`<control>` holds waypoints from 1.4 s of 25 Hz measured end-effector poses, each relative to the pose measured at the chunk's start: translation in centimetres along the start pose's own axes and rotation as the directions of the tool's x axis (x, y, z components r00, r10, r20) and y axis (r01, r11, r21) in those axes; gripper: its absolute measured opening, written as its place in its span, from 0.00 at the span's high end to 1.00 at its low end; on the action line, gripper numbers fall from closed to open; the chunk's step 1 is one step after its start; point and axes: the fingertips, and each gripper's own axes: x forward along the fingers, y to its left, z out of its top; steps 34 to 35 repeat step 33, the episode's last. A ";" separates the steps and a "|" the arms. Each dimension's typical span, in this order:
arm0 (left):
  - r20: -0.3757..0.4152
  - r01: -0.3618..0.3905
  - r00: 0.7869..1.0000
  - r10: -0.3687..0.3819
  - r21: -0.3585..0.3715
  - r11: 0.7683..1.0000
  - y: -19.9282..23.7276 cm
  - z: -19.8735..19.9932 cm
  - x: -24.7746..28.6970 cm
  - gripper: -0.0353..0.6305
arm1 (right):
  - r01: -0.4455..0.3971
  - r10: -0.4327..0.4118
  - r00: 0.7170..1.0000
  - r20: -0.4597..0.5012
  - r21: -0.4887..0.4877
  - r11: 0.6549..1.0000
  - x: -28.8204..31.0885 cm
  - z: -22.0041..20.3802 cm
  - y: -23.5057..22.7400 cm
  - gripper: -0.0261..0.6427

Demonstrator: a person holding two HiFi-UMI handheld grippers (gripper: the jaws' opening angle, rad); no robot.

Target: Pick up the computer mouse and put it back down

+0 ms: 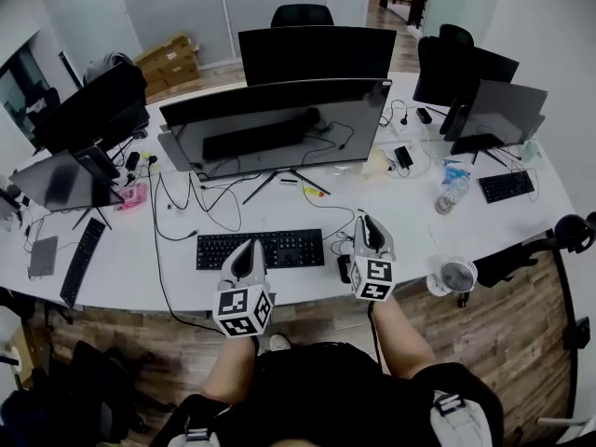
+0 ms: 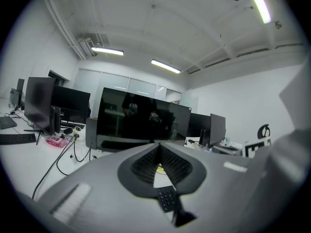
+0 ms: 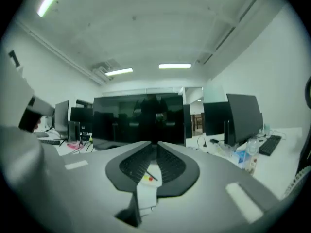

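Observation:
The computer mouse [image 1: 344, 268], small and dark, lies on the white desk [image 1: 419, 236] just right of the black keyboard [image 1: 259, 249]. My right gripper [image 1: 369, 222] hovers beside and above the mouse, slightly to its right, jaws together with nothing between them. In the right gripper view the right gripper [image 3: 155, 143] points level at a big dark monitor [image 3: 141, 118], and the mouse is hidden. My left gripper [image 1: 248, 247] hangs over the keyboard's near edge. In the left gripper view the left gripper [image 2: 159, 144] also has its tips touching and holds nothing.
A wide monitor [image 1: 275, 127] stands behind the keyboard, with loose cables in front of it. A small white fan [image 1: 456, 276] sits at the desk's front edge to the right. A water bottle [image 1: 450, 194] and a second keyboard [image 1: 507, 186] lie farther right.

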 end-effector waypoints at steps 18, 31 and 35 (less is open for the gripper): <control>0.027 0.059 0.998 -0.059 0.008 0.998 -1.3 1.4 1.6 0.87 | -0.028 0.031 0.990 0.137 -0.023 0.999 -3.2 8.6 2.0 0.96; 0.043 0.066 0.997 -0.067 0.006 0.998 1.6 2.3 1.7 0.87 | -0.042 0.044 0.990 0.137 -0.016 0.999 -2.1 8.4 5.0 0.96; 0.051 0.067 0.996 -0.067 0.007 0.998 2.2 2.5 1.8 0.87 | -0.043 0.044 0.989 0.140 -0.014 0.999 -1.9 8.4 5.6 0.96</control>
